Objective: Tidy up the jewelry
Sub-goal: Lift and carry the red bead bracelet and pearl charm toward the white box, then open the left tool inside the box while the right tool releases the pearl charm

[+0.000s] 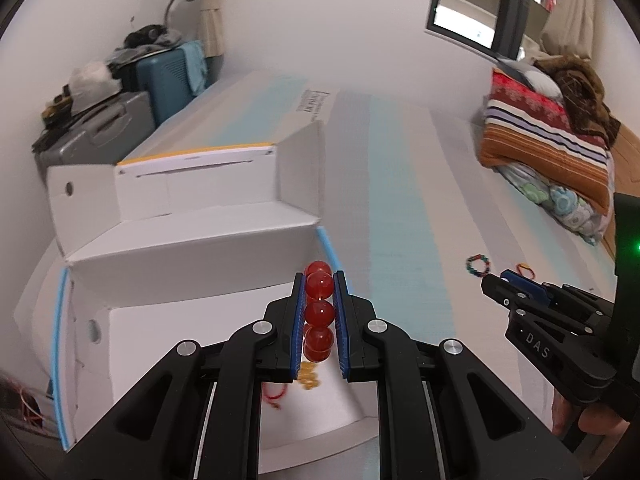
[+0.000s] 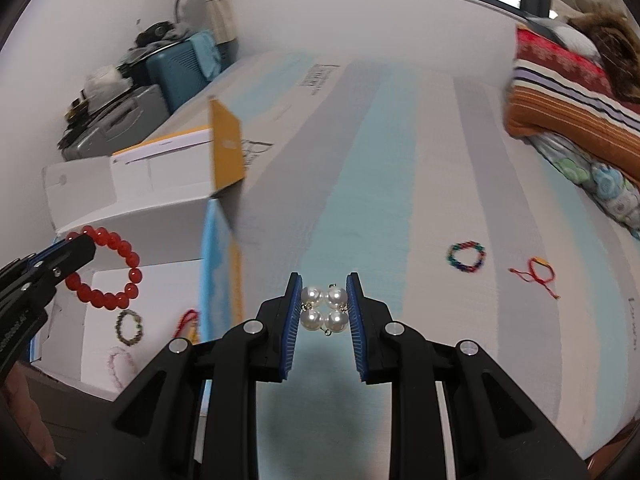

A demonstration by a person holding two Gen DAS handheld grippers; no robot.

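Note:
My left gripper (image 1: 319, 292) is shut on a red bead bracelet (image 1: 319, 312) and holds it over the open white box (image 1: 192, 272); the bracelet also shows as a full ring in the right wrist view (image 2: 106, 268). My right gripper (image 2: 324, 308) is shut on a white pearl bracelet (image 2: 324, 309) above the striped bed. Inside the box lie a dark bead bracelet (image 2: 130, 327), a pink bracelet (image 2: 119, 364) and a red string bracelet (image 2: 186, 322). A multicoloured bead bracelet (image 2: 466, 255) and a red string bracelet (image 2: 538, 274) lie on the bed at the right.
The striped mattress (image 2: 400, 160) stretches ahead. Folded blankets (image 2: 572, 92) are piled at the far right. Suitcases with clothes (image 1: 132, 96) stand by the wall at the far left. The box lid (image 2: 226, 148) stands upright at the box's far end.

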